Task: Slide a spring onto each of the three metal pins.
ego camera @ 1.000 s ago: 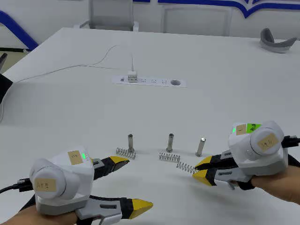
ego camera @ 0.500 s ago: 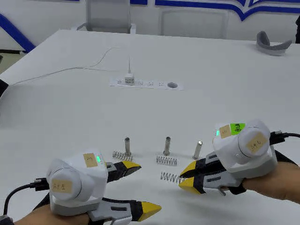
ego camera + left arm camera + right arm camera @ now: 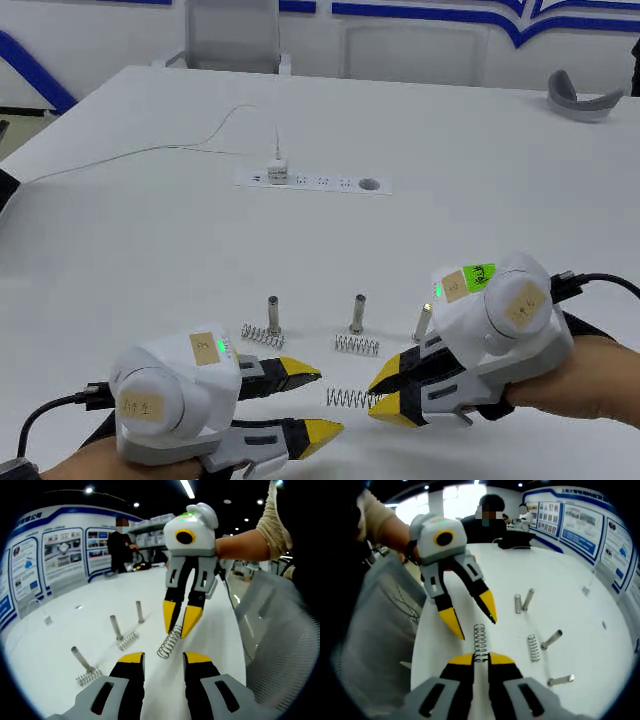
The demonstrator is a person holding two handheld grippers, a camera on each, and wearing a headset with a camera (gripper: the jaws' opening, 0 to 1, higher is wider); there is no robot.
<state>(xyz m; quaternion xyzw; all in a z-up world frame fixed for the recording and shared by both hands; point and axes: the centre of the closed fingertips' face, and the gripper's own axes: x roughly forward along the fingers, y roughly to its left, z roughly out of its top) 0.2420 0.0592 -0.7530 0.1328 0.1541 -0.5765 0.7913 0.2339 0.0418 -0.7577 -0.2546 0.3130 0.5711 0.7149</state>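
The right gripper (image 3: pixel 372 400) is pinching a spring (image 3: pixel 348 398) by one end, in front of the middle pin (image 3: pixel 358 313). The left gripper (image 3: pixel 328 402) is facing it, jaws spread. Next is likely upending the spring over a pin.

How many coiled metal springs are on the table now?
3. The first spring lies by the left metal pin, the second spring by the middle metal pin, and the third spring is held by the yellow-tipped right gripper.

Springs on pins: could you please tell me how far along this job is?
Done: nothing; all three pins stand bare. In hand: the right gripper pinches one spring by its end, toward the open left gripper. Remaining: that spring plus two springs lying beside pins.
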